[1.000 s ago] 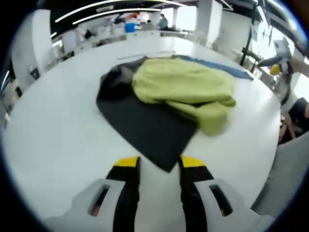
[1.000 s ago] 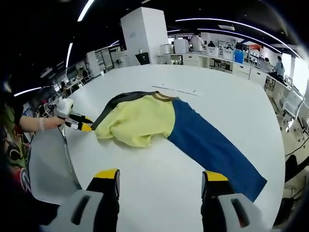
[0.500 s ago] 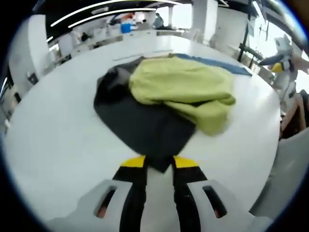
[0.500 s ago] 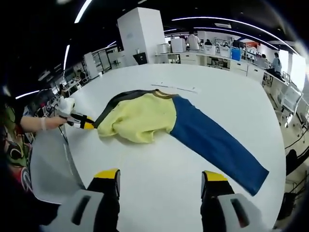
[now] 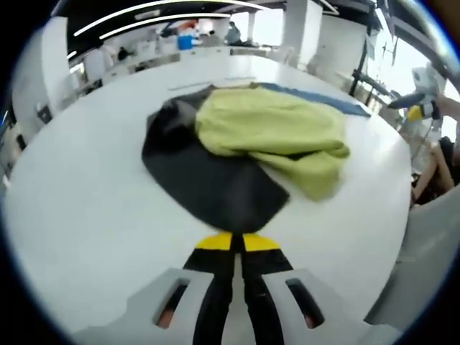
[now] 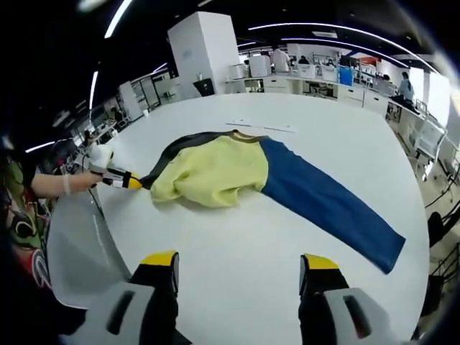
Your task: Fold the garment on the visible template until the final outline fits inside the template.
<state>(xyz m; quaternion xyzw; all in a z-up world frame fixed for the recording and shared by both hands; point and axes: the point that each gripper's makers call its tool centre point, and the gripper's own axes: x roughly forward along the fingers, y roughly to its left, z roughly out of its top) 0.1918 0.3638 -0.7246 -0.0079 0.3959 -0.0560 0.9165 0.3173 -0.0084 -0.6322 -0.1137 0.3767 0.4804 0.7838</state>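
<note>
The garment lies spread on the white surface, yellow body bunched, blue sleeve stretched out flat. The left tongs are pinched together on the tip of its dark sleeve. The right tongs hover wide apart, holding nothing.

i see bright, even light from ceiling strip lights glaring off the white table, window glare at one side, soft blur throughout, and strong fisheye bending toward the edges.
</note>
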